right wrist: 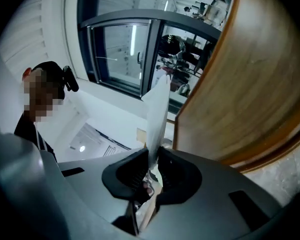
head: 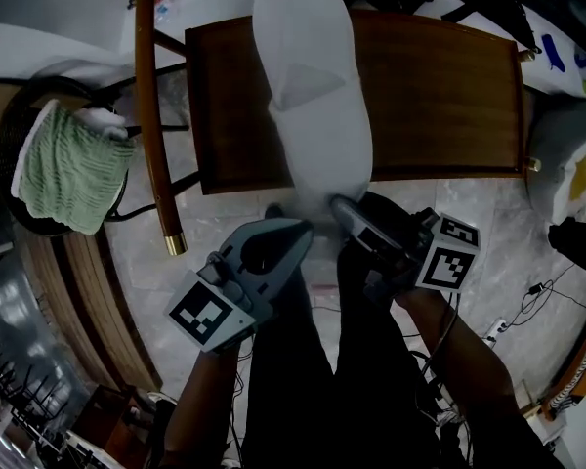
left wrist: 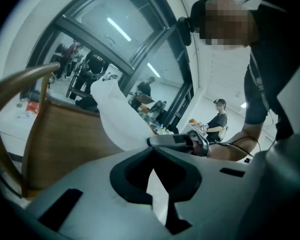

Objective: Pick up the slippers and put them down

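Item: white slipper, held in two grippers, with a wooden seat point(head: 439, 96) as the reference.

1. Green towel point(head: 68, 164): well left of the seat, draped over a dark round basket point(head: 15, 115).
2. Curved wooden rail point(head: 154, 115): just beside the seat's left edge, running along it.
3. Left gripper point(head: 298, 231): at the seat's near edge, left of centre. Its jaws are drawn narrow, with white slipper material pinched between the pads. Its marker cube point(head: 210, 313) sits nearer the person than the seat.
4. Slipper point(head: 313, 96): over the seat's left half, lying lengthwise. The toe is past the far edge and the heel is at the near edge, where both grippers hold it. The right gripper view shows it edge-on, clear of the seat.
5. Right gripper point(head: 344, 208): at the seat's near edge, beside the left one. Its jaws are narrow and clamp the slipper's heel edge.
6. Cables point(head: 527, 301): on the tiled floor, off the seat's near right corner.
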`<action>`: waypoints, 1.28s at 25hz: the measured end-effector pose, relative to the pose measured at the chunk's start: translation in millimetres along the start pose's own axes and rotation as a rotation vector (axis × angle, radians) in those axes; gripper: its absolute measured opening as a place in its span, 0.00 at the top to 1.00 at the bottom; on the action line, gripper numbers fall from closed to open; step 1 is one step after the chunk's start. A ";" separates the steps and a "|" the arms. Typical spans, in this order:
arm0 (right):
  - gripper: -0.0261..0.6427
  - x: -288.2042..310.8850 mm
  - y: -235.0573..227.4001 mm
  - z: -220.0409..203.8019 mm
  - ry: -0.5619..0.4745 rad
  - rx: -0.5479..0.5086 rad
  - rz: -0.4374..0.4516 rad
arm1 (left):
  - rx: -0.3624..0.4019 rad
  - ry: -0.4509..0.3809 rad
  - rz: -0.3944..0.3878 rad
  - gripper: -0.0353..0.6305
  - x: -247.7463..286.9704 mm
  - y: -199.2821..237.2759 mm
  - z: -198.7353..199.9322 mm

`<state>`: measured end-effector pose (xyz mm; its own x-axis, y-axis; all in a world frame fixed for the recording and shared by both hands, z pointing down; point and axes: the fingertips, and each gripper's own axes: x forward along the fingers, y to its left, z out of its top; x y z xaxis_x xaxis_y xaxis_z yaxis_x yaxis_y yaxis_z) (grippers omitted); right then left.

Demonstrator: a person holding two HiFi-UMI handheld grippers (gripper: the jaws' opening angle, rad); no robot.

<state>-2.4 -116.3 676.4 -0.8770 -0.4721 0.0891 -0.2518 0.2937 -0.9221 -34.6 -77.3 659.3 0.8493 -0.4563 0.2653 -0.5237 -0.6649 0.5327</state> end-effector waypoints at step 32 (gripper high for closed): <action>0.86 -36.2 376.0 184.3 -0.297 -0.529 0.363 | 0.479 -0.310 -0.106 0.94 -92.8 -157.7 316.7</action>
<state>10.1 -142.0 257.1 -0.8138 -0.4521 -0.3653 -0.1952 0.8046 -0.5608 -52.0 -117.4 296.1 0.8776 -0.4762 -0.0558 -0.4695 -0.8771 0.1009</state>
